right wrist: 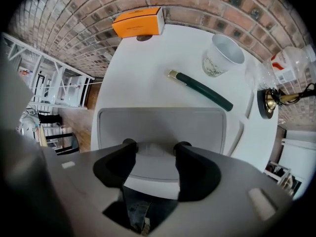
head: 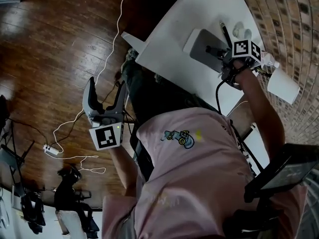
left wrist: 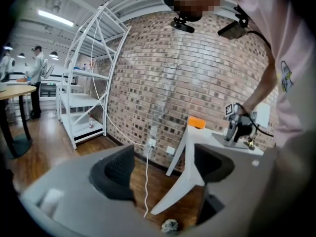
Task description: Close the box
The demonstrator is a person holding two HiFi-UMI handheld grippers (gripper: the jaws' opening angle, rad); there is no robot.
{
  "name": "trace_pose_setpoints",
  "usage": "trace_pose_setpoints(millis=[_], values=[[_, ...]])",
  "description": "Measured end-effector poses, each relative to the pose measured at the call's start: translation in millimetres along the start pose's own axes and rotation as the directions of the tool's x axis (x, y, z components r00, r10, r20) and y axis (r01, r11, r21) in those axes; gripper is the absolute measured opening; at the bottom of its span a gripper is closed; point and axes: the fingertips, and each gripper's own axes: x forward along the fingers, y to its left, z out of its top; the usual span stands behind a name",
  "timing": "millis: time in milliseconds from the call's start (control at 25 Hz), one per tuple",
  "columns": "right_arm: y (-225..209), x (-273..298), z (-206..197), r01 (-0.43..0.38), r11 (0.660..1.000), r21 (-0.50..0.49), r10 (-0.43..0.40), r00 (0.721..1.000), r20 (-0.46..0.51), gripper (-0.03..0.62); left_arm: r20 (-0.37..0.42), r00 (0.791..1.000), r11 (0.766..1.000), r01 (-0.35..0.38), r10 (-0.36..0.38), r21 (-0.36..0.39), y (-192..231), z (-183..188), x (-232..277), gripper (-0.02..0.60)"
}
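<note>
Right tool [right wrist: 156,149] at closed grey box [right wrist: 163,120]

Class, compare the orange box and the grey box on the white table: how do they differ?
The orange box is small and brightly coloured; the grey box is broad, flat and dull. The orange box sits at the far side by the brick wall; the grey box lies at the near side, under the right gripper. Both rest on the white table.
</note>
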Motion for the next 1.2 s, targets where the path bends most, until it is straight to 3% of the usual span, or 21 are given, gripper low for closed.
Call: trace_pose_setpoints(millis=[360, 400, 520, 600, 680, 760, 800, 920, 960, 1000, 1040, 1080, 1200], values=[[-15.3, -15.3, -10.3, -0.026, 0.998, 0.057, 0.025, 1.0, 0.011, 0.229, 0.028, 0.998, 0.998, 0.05, -0.051, 0.034, -23.2, 19.3, 12.2, 0.387], [-20.2, -17.5, -15.3, -0.021, 0.998, 0.059, 0.021, 1.0, 0.014, 0.198, 0.03, 0.998, 0.997, 0.061, -0.063, 0.045, -27.0, 22.4, 13.0, 0.387], [-31.1, -30.4, -21.4, 0.005, 1.0, -0.018, -0.003, 0.995, 0.098, 0.161, 0.02, 0.985, 0.978, 0.166, -0.17, 0.126, -48.3, 33.9, 20.6, 0.398], [-37.0, -44.3, -15.2, 0.028, 0.993, -0.112, -0.001, 0.972, 0.235, 0.16, -0.001, 0.959, 0.94, 0.278, -0.284, 0.196, -74.9, 44.4, 36.1, 0.447], [-48.8, -58.6, -6.5, 0.058, 0.985, -0.164, 0.014, 0.914, 0.406, 0.16, -0.048, 0.917, 0.891, 0.395, -0.395, 0.225, -108.9, 49.9, 58.6, 0.448], [-69.7, -65.0, -3.5, 0.101, 0.981, -0.167, 0.003, 0.848, 0.53, 0.16, -0.095, 0.844, 0.811, 0.535, -0.529, 0.236, -152.6, 52.8, 84.4, 0.455], [-82.4, -63.7, -4.0, 0.124, 0.98, -0.158, -0.012, 0.822, 0.569, 0.161, -0.116, 0.789, 0.753, 0.612, -0.604, 0.242, -177.7, 53.1, 97.0, 0.477], [-115.7, -51.9, -5.7, 0.151, 0.982, -0.116, -0.043, 0.769, 0.638, 0.16, -0.178, 0.591, 0.554, 0.803, -0.787, 0.218, -249.7, 43.8, 129.4, 0.521], [-120.5, -48.4, -6.8, 0.137, 0.985, -0.107, -0.034, 0.753, 0.657, 0.16, -0.217, 0.537, 0.505, 0.843, -0.815, 0.186, -267.7, 36.7, 136.6, 0.534], [-121.5, -46.3, -8.2, 0.109, 0.989, -0.104, -0.01, 0.737, 0.675, 0.16, -0.264, 0.497, 0.472, 0.868, -0.826, 0.155, -281.9, 28.9, 142.8, 0.534], [-120.2, -45.3, -9.6, 0.07, 0.992, -0.105, 0.023, 0.72, 0.694, 0.16, -0.308, 0.475, 0.458, 0.879, -0.824, 0.131, -292.3, 21.5, 148.5, 0.535], [-118.8, -44.5, -11.3, 0.033, 0.994, -0.105, 0.052, 0.702, 0.711, 0.16, -0.342, 0.467, 0.458, 0.882, -0.815, 0.113, -299.2, 14.9, 153.6, 0.537], [-115.6, -36.5, -16.8, -0.011, 0.994, -0.109, 0.089, 0.663, 0.743, 0.132, -0.405, 0.478, 0.482, 0.87, -0.779, 0.1, -302.9, -0.9, 164.2, 0.563]])
